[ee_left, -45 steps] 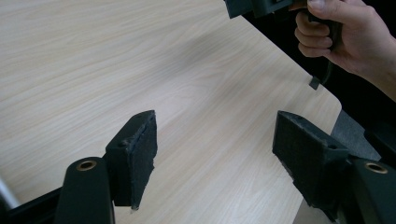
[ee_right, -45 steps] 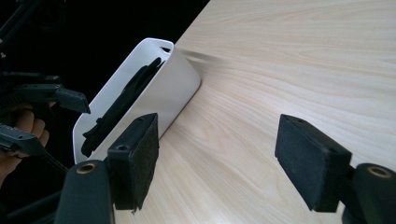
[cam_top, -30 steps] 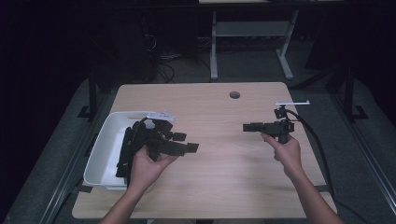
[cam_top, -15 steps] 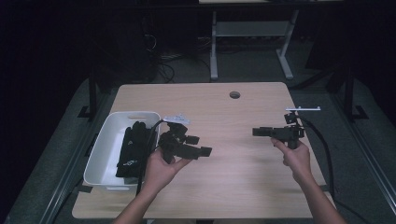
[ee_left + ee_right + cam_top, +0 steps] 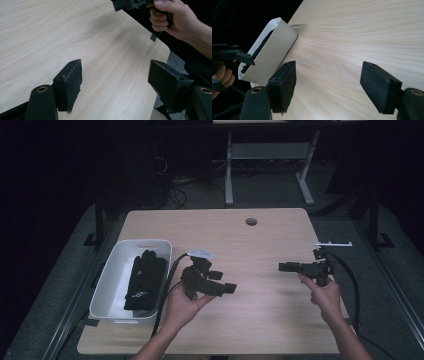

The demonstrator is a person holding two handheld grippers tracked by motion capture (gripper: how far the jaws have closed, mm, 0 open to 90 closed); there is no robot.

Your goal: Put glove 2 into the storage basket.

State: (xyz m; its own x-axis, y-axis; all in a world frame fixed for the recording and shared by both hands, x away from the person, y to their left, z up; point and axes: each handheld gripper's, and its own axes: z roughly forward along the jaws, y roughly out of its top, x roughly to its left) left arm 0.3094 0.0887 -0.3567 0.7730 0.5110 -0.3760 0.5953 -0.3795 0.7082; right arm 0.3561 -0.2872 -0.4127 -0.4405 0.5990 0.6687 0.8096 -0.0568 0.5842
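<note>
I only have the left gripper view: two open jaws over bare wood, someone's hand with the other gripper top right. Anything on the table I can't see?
Observer: Yes. In the high view a white bin sits at the table's left edge, beside the left gripper.
Operator: Anything in it?
Observer: A black glove lies inside, along the bin's length.
Operator: Other gripper holding something?
Observer: No. The right gripper view shows the right gripper with jaws wide apart and only wood between them.
Operator: Where does it point?
Observer: Toward the bin; the high view shows it aimed leftward across the table.
</note>
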